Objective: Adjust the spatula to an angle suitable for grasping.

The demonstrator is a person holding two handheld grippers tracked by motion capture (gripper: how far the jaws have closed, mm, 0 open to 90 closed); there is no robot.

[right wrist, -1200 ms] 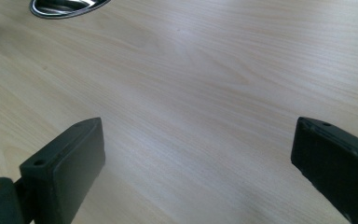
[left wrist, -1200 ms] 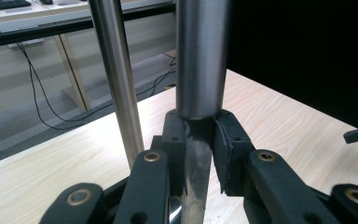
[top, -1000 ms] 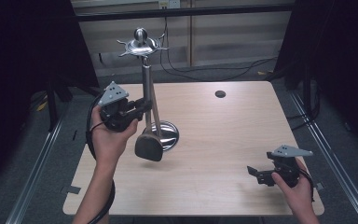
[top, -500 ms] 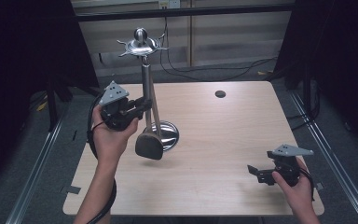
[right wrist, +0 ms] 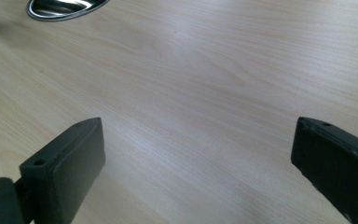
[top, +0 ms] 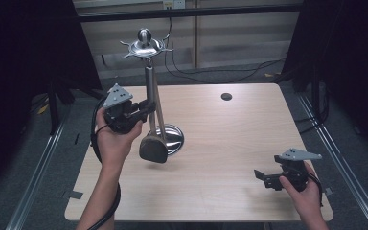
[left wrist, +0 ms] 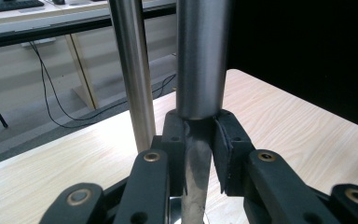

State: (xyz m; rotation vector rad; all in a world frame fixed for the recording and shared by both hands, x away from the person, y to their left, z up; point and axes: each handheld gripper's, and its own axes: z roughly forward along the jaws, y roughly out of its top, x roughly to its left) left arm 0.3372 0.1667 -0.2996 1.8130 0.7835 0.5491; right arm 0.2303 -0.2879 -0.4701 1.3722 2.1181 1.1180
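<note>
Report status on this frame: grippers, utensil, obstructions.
Left gripper shut on ladle handle, ladle bowl off the table. Right gripper open, low over table. Stand post close beside handle.

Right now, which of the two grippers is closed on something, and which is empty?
The left gripper is closed on the hanging utensil's metal handle, beside the stand's pole. The right gripper is open and empty above the table.

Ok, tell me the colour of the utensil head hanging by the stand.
Dark grey-brown utensil head, best in the high view.
</note>
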